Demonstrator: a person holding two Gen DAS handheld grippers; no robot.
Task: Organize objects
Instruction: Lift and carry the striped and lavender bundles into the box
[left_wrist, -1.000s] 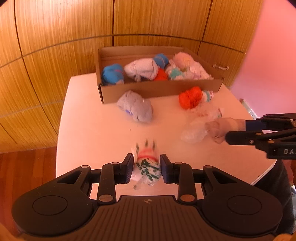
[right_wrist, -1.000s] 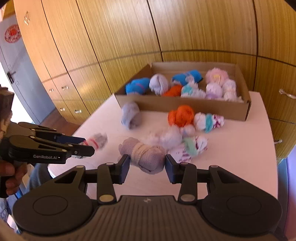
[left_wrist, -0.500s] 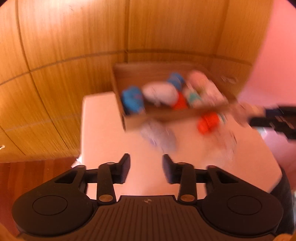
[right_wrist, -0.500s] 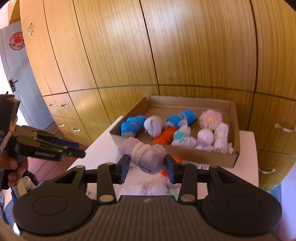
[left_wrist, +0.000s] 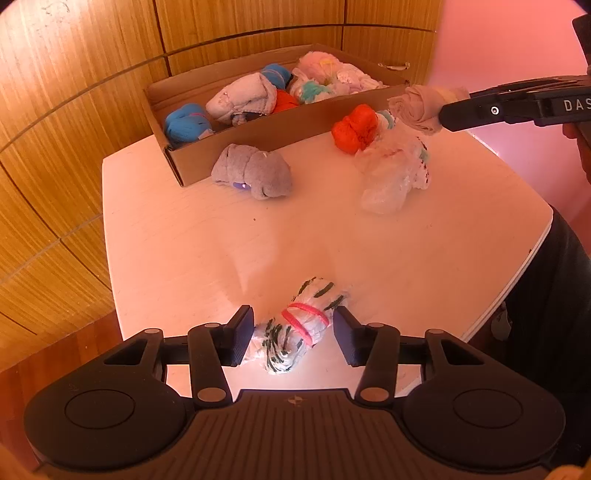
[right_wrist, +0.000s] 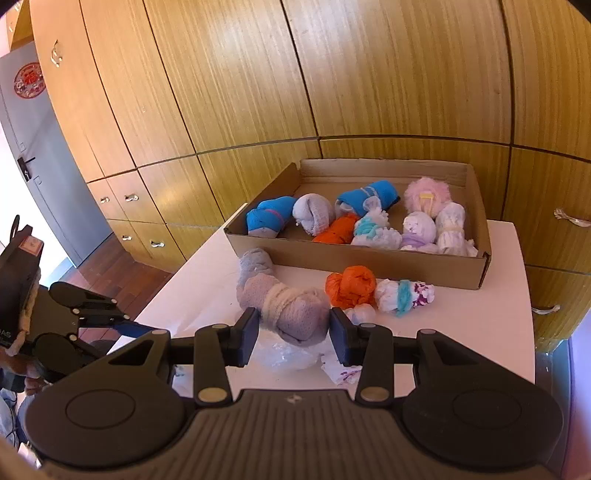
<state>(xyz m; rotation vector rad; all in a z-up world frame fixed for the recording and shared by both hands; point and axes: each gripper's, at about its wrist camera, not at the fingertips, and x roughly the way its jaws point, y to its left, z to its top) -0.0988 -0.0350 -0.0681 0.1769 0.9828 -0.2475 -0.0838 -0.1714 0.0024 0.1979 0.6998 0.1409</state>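
Left wrist view: left gripper (left_wrist: 293, 334) jaws opening around the green-striped sock bundle (left_wrist: 297, 328); right gripper (right_wrist: 293, 330) clamps a mauve bundle (right_wrist: 291, 308).

Wooden cabinet doors (right_wrist: 369, 74) fill the background; a grey door (right_wrist: 40, 155) stands left, bearing what may be a red emblem (right_wrist: 29, 79); wooden floor (left_wrist: 55, 350) below.

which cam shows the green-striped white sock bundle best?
Left wrist: the green-striped bundle lies on the table between the opening jaws of the left gripper, red band visible, pads not pressing it. Right wrist view doesn't show it.
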